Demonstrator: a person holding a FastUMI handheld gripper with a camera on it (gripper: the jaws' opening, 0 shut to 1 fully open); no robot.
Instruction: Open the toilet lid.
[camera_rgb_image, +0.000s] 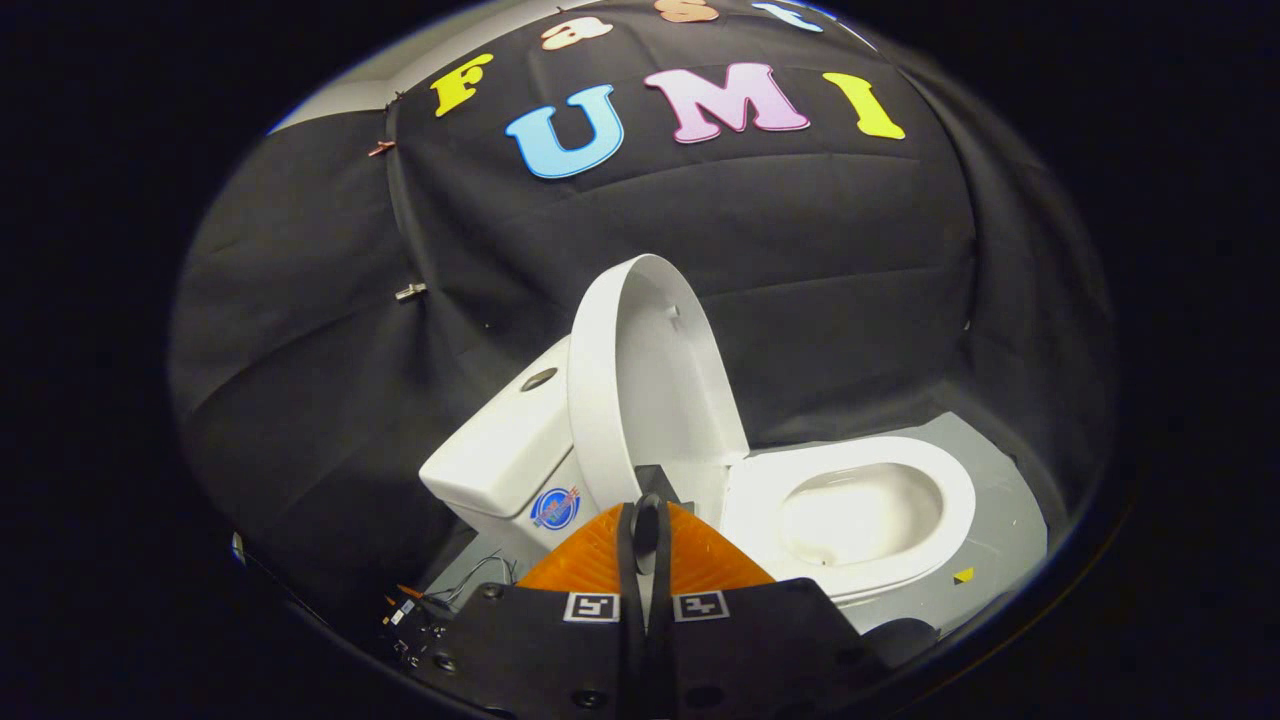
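Jaws: the gripper (648, 520) has its two fingers pressed together with no visible gap; they are clenched on nothing, tips just short of the lid's lower edge.
Nearest thing: the toilet lid (650, 385) stands raised just beyond the fingertips, its hollow underside turned toward the open bowl.
Lid place: at the back of the seat ring, between the cistern (505, 455) and the bowl (860, 510), leaning back close to the cistern; whether it touches the cistern I cannot tell.
Lid axis: its long axis runs up from the hinge end, which lies low behind the fingertips, to the rounded free end high against the black cloth wall (820, 260); it tilts slightly back from upright.
Seat: the seat ring (950, 470) lies flat on the bowl, open and uncovered.
Floor: the toilet stands on a pale floor panel (1010, 530), toward its back edge by the cloth wall.
Step in hand: by my reading the lid is already up, so what remains is to draw clear.
Doing it well: pull straight back along the fingers, away from the lid's lower edge, with no sideways sweep that could nudge it forward off balance.
Risk: a lid this near upright could tip back down if brushed.
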